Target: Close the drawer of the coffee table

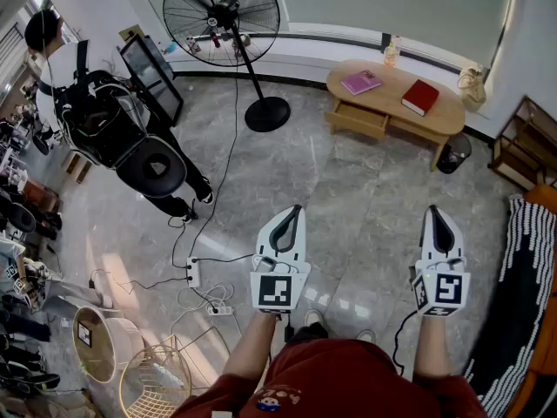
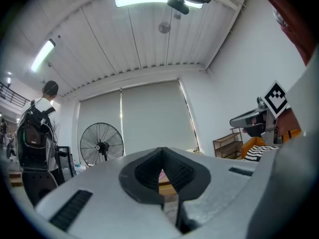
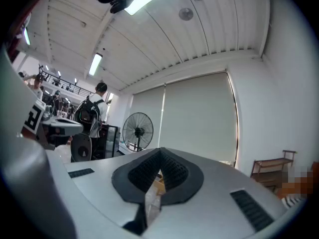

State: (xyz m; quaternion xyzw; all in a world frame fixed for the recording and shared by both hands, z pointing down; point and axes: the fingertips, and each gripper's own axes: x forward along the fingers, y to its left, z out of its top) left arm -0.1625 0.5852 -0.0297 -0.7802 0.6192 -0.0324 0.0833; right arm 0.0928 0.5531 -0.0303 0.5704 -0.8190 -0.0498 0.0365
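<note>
The wooden coffee table (image 1: 452, 111) stands far off at the back right of the head view, by the window wall. Its drawer (image 1: 357, 120) juts out open at the table's left front. A pink book (image 1: 361, 82), a red book (image 1: 420, 97) and a bottle (image 1: 391, 53) lie on top. My left gripper (image 1: 294, 212) and right gripper (image 1: 434, 212) are held level over the floor, well short of the table, both shut with nothing in them. In the left gripper view the shut left gripper (image 2: 162, 176) points toward the table; the right gripper (image 3: 158, 176) looks the same in its own view.
A standing fan (image 1: 228, 24) is left of the table. A person with a backpack (image 1: 96, 111) stands at the left. Cables and a power strip (image 1: 193, 273) lie on the floor, and a wire basket (image 1: 155, 381) sits near my left. A bin (image 1: 454, 153) and a shelf (image 1: 522, 142) stand at the right.
</note>
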